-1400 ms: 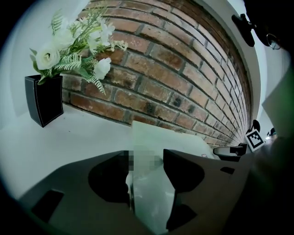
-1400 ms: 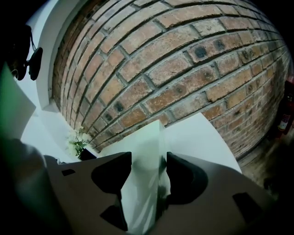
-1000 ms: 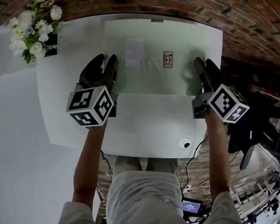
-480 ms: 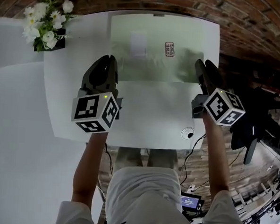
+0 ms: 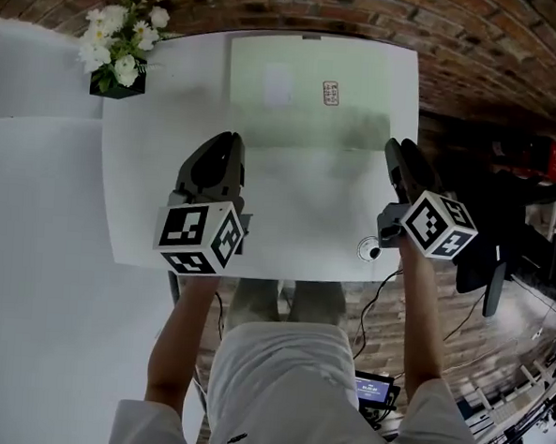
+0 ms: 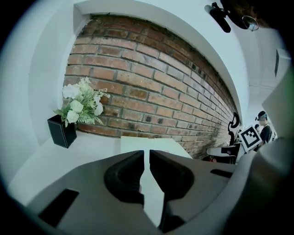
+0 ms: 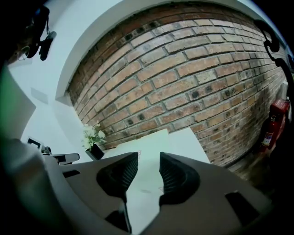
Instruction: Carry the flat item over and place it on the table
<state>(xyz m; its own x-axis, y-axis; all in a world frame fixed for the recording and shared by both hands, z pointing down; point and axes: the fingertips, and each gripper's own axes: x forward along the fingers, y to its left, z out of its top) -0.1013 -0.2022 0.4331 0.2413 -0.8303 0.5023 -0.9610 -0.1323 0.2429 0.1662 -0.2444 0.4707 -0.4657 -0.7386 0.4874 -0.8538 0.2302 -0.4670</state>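
Note:
The flat item is a pale green sheet (image 5: 309, 92) with a small red-printed label, lying flat on the far half of the white table (image 5: 157, 209). My left gripper (image 5: 228, 144) hovers near the sheet's near left corner, jaws shut with nothing between them; in the left gripper view the gripper (image 6: 147, 155) shows only a thin slit, with the sheet (image 6: 149, 141) beyond. My right gripper (image 5: 401, 151) is by the sheet's near right corner. In the right gripper view the gripper (image 7: 149, 158) stands open; its jaws have just been closing, with nothing between them, and the sheet (image 7: 148, 143) lies ahead.
A black pot of white flowers (image 5: 122, 45) stands at the table's far left corner. A round cable hole (image 5: 368, 251) sits near the table's front right. Brick wall lies beyond the table. A dark chair (image 5: 497, 253) and cables are on the right.
Both grippers have drawn back from the sheet's side edges toward me and risen. The left jaws went from open to shut and the right jaws narrowed. The sheet stays on the table.

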